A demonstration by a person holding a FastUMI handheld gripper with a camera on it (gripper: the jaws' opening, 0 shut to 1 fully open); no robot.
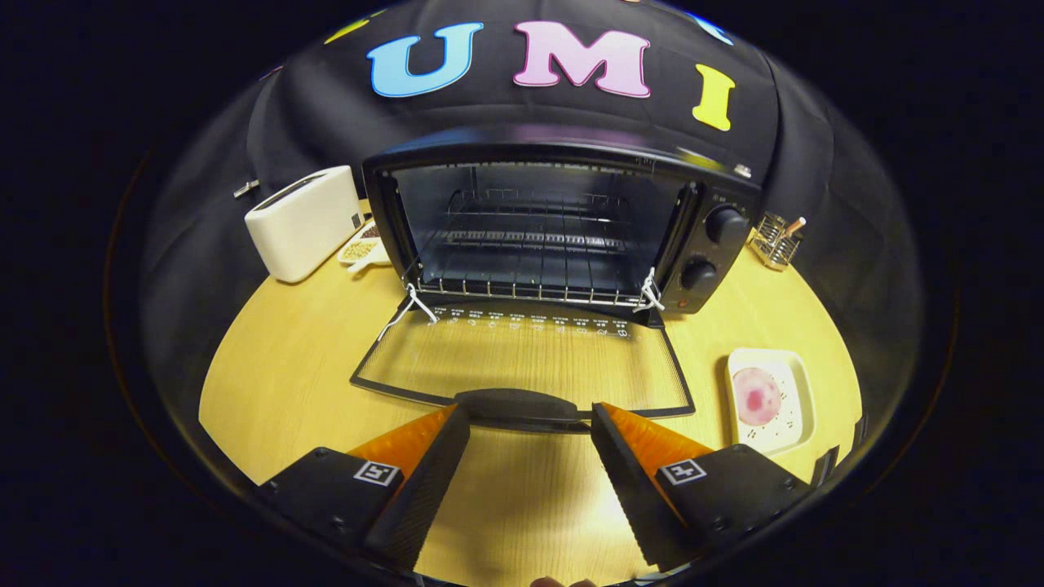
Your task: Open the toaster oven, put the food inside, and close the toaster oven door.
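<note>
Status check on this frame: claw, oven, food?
Claw open, at door handle. Toaster oven door down. Food on tray, right of the claw.

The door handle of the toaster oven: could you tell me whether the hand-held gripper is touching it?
Cannot tell. In the gripper view the hand-held gripper is open, its fingertips flanking the ends of the door handle, but no contact or gap shows plainly.

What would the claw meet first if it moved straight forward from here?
Probably the door handle of the open oven door, which lies just ahead of the open claw, between its fingertips. Depth is unclear, so it might pass just above.
</note>
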